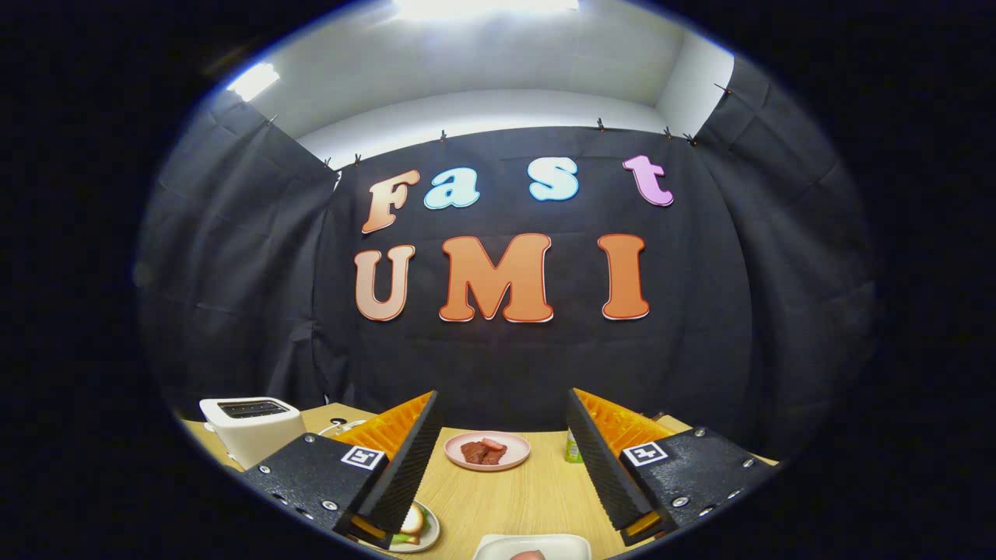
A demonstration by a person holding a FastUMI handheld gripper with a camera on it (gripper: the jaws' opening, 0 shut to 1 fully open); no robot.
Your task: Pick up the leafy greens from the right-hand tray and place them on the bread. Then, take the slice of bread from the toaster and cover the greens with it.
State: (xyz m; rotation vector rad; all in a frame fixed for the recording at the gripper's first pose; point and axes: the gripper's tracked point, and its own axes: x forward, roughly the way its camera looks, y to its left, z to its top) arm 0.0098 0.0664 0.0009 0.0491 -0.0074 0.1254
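My gripper (502, 398) is open, held above the wooden table (513, 498), with nothing between its wide-spread fingers. Under the left finger lies a small plate (430, 530), half hidden, carrying a bread slice (412, 519) with a bit of green leaf (403, 537) at its near edge. The white toaster (250, 429) stands at the table's far left, beyond the left finger; its top slot looks dark and I cannot tell whether bread sits in it. A white tray (498, 547) lies close below, between the fingers, with a small pinkish item (527, 555) on it.
A pink plate (467, 445) with reddish meat slices (484, 452) sits at the back of the table, between the fingers. A small green bottle (573, 449) stands just behind the right finger. A white cable (342, 426) runs by the toaster. Black cloth walls close the booth.
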